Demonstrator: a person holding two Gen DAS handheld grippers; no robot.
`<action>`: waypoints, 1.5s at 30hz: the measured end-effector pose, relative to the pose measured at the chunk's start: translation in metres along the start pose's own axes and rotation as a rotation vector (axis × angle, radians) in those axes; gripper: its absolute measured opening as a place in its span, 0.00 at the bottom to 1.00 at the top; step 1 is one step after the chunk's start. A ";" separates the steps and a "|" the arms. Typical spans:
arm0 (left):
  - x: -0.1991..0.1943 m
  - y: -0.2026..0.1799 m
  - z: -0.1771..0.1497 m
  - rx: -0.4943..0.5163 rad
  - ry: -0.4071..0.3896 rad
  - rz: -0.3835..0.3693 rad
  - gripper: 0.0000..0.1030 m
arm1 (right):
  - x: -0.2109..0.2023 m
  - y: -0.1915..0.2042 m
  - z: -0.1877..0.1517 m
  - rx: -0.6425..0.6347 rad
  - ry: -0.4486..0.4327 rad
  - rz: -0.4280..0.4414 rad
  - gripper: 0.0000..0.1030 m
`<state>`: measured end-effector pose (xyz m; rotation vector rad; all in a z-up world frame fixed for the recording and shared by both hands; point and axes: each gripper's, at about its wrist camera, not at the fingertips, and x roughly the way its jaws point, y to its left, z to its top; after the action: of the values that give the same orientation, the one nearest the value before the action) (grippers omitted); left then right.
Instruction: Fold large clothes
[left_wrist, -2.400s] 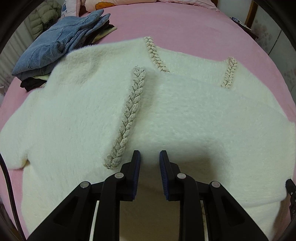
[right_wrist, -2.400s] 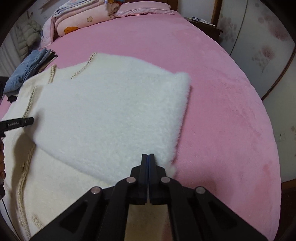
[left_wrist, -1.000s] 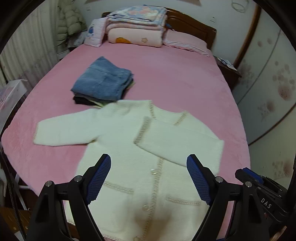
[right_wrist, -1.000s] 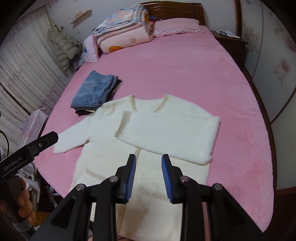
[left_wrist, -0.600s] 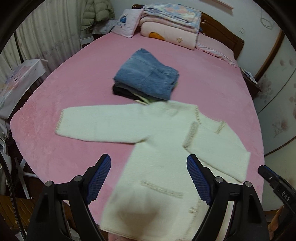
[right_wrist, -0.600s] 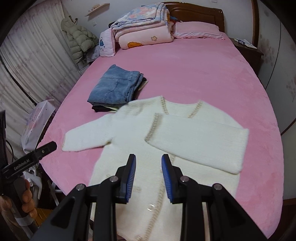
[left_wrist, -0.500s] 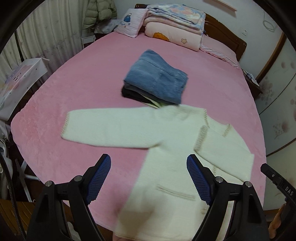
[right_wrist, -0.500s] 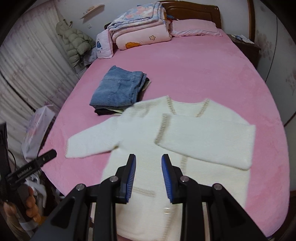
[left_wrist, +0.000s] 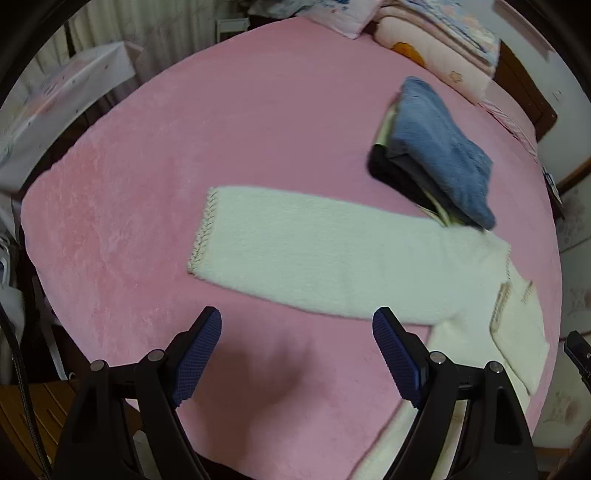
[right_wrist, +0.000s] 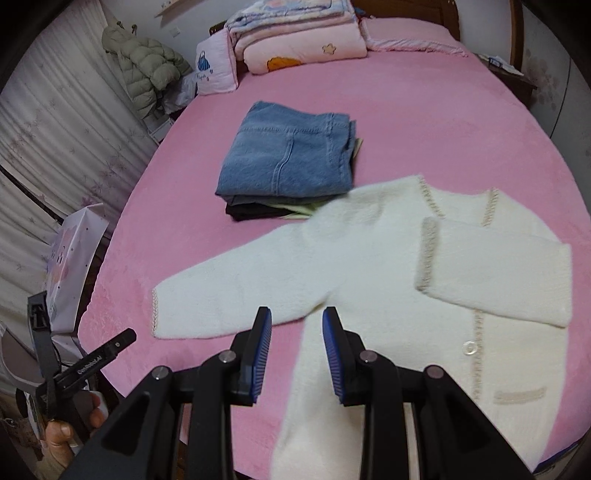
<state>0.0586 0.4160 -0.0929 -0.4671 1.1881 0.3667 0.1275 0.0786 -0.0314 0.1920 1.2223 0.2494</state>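
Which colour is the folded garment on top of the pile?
Blue denim, clearest in the right wrist view.

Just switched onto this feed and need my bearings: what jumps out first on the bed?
A fluffy cream cardigan lies flat on the pink bed cover, one sleeve already folded across its chest, the other sleeve stretched straight out to the side. Just beyond it sits a folded stack topped with blue jeans. Both grippers are over the near edge with open, empty fingers.

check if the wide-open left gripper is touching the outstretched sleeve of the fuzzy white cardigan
Apart. In the left wrist view the left gripper hangs open above the pink bedspread, and pink shows between its blue pads and the outstretched sleeve of the fuzzy white cardigan.
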 end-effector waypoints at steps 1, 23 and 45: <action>0.012 0.011 0.004 -0.020 0.012 0.005 0.81 | 0.011 0.006 0.001 -0.005 0.014 -0.004 0.28; 0.208 0.115 0.015 -0.388 0.078 0.001 0.42 | 0.118 0.042 -0.003 -0.066 0.174 -0.113 0.28; 0.056 -0.063 0.041 0.161 -0.212 -0.011 0.05 | 0.079 -0.074 -0.003 0.060 0.057 -0.308 0.28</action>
<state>0.1416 0.3857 -0.1237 -0.2866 0.9997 0.3005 0.1567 0.0312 -0.1241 0.0473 1.2978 -0.0501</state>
